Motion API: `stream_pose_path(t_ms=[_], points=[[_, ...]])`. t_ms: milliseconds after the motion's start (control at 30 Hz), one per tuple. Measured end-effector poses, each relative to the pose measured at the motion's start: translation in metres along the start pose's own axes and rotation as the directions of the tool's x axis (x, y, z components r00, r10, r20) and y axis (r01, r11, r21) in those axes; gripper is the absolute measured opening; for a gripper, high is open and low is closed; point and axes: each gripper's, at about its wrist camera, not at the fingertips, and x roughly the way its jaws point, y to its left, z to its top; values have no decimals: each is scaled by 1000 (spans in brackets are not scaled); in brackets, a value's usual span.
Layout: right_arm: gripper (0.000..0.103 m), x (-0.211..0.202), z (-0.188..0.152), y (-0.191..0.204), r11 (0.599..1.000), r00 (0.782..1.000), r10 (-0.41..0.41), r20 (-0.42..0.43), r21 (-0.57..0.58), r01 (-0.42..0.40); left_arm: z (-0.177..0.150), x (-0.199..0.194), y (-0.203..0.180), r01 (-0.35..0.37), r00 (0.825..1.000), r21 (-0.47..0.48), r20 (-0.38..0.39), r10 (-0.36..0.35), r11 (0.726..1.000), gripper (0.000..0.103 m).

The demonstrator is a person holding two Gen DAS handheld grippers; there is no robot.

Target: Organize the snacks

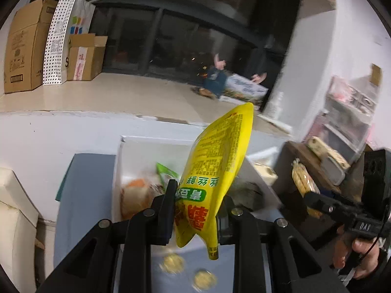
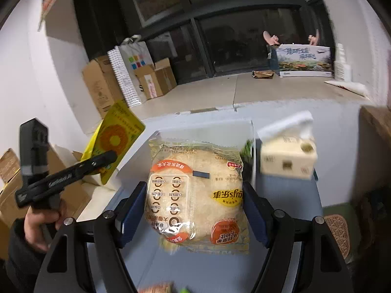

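Observation:
My left gripper (image 1: 199, 202) is shut on a yellow snack pouch (image 1: 217, 168) and holds it upright above a white bin (image 1: 118, 171) that has several snacks inside. The pouch also shows in the right wrist view (image 2: 114, 141), gripped by the left tool. My right gripper (image 2: 195, 200) is shut on a clear-wrapped rice cracker pack (image 2: 195, 195) and holds it over the front of the white bin (image 2: 253, 131). In the left wrist view the right gripper (image 1: 312, 197) shows at the right edge.
A cream tissue box (image 2: 288, 158) stands right of the bin on the blue-grey tabletop (image 2: 293, 195). Small round snacks (image 1: 173, 263) lie on the table below the pouch. Cardboard boxes (image 1: 22, 46) stand on the floor behind. A woven mat (image 2: 337, 232) lies at the right.

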Motion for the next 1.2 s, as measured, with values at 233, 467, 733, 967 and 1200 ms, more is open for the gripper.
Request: stream_pose_path(t_ms=[233,467,733,967,1200], points=[[79,84,55,-5,996,990,-81,-116,-57,75,25,53,24,-72,995,-2,-65,72,997,28],[103,118,76,-18,990,980,-140,-144,-48,135,26,77,52,-138,984,-40,-116,133,990,103],[103,108,73,-14,991,984,-132,-120,-49,127,20,55,59,-128,989,-58,-89,122,990,103],[103,55,61,4,999,999,-31,-21,-41,30,5,7,34,-80,997,19,-23,80,997,103],[103,-25,2,26,993,992,109,70,-61,-104,-50,-60,-12,12,999,111,35,-16,994,103]])
